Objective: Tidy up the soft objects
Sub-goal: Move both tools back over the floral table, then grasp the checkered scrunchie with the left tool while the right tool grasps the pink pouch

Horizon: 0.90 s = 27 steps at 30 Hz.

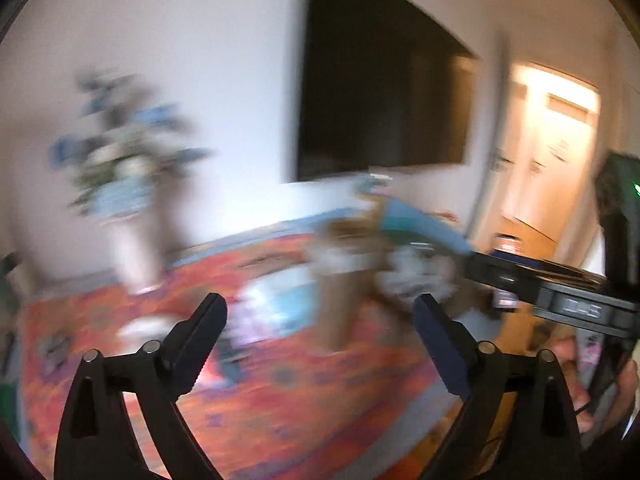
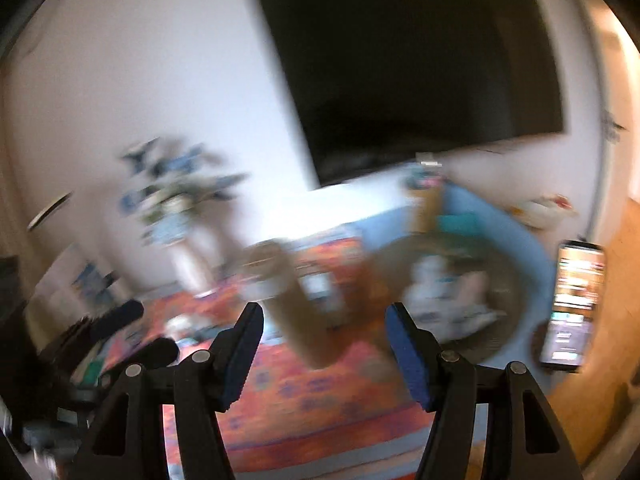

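- Left tongs [image 1: 320, 320] released, jaws spread wide, nothing between them, raised over an orange rug [image 1: 304, 392].
- Right tongs [image 2: 324, 328] released too, empty.
- Soft toys [image 2: 444, 296], blurred, piled in a round basket [image 2: 516, 280] far right on the rug.
- Dark screen [image 2: 420, 68] on the far wall.

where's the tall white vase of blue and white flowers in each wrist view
Left wrist: the tall white vase of blue and white flowers stands at left, on the far edge of the orange patterned rug.
Right wrist: vase left of centre, blurred.
Shared landmark: the black wall-mounted television, right of the vase.
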Each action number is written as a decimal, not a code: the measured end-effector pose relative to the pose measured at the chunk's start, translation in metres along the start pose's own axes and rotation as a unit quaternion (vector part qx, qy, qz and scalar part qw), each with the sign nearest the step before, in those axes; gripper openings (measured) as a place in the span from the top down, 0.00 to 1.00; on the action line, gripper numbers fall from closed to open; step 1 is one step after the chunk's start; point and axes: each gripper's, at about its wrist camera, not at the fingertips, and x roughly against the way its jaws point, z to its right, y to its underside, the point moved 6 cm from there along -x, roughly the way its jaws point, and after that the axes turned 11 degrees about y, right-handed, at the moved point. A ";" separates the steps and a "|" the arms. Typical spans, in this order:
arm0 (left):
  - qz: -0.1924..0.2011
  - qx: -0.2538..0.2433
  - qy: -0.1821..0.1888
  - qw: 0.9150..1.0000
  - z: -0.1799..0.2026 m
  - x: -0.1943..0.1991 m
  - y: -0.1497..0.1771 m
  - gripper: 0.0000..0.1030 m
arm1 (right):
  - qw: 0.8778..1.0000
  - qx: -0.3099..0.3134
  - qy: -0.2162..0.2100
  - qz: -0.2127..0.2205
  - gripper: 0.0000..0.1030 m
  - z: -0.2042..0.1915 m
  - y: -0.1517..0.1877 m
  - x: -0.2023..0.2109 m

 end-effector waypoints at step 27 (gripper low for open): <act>-0.096 0.262 -0.163 0.947 -0.424 -0.011 0.145 0.09 | 0.966 0.157 -0.075 -0.193 0.40 -0.196 0.117 -0.223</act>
